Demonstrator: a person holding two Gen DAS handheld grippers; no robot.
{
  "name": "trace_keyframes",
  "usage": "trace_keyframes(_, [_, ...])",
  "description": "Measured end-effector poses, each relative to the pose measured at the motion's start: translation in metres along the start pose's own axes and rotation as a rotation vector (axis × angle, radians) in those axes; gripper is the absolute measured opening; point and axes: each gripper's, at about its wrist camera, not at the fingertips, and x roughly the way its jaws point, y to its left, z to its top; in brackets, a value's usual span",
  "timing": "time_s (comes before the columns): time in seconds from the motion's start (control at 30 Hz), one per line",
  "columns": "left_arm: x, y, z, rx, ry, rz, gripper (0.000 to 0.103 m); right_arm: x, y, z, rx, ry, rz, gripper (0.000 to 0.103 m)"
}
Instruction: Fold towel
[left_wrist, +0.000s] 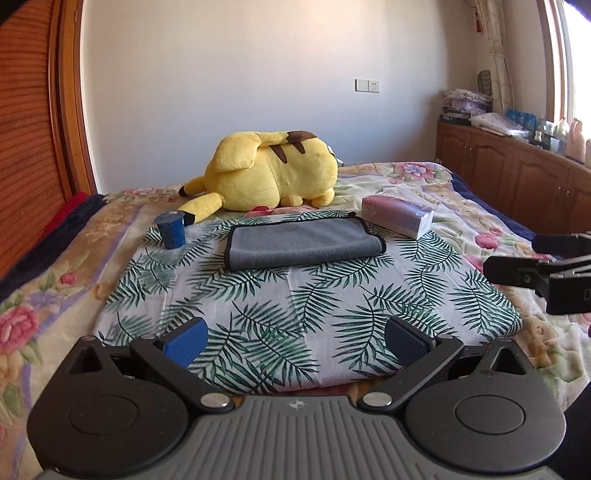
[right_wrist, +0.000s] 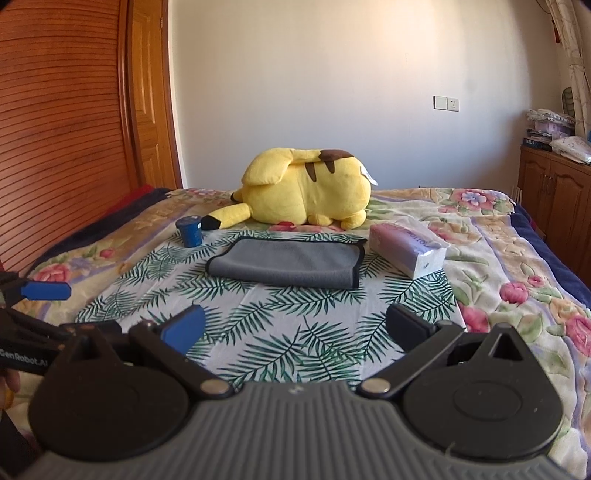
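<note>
A grey towel (left_wrist: 301, 242) with a black hem lies folded flat on a palm-leaf cloth (left_wrist: 295, 306) spread over the bed; it also shows in the right wrist view (right_wrist: 290, 262). My left gripper (left_wrist: 295, 341) is open and empty, held over the near part of the cloth, well short of the towel. My right gripper (right_wrist: 295, 330) is open and empty too, also short of the towel. The right gripper's fingers (left_wrist: 517, 273) show at the right edge of the left wrist view. The left gripper's blue pad (right_wrist: 46, 291) shows at the left edge of the right wrist view.
A yellow plush toy (left_wrist: 266, 171) lies behind the towel. A dark blue cup (left_wrist: 170, 230) stands left of the towel, a tissue pack (left_wrist: 399, 214) right of it. A floral blanket (left_wrist: 44, 295) covers the bed. Wooden cabinets (left_wrist: 517, 177) line the right wall, a wooden wardrobe (right_wrist: 55, 129) the left.
</note>
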Motion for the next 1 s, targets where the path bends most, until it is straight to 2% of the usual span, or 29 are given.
trace_keyframes(0.23, [0.001, -0.001, -0.008, -0.004, -0.001, 0.023, 0.087, -0.002, 0.005, -0.010, -0.005, 0.011, 0.003, 0.103])
trace_keyframes(0.47, [0.003, 0.003, -0.014, -0.031, -0.010, 0.014, 0.087, 0.000, 0.005, -0.018, -0.009, 0.009, -0.011, 0.103])
trace_keyframes(0.83, [0.003, 0.002, -0.020, -0.006, -0.019, 0.030, 0.087, 0.003, 0.001, -0.021, 0.008, 0.007, -0.034, 0.103])
trace_keyframes(1.0, [-0.001, 0.002, -0.021, 0.000, -0.058, 0.036, 0.087, 0.001, 0.002, -0.022, -0.003, -0.012, -0.045, 0.103])
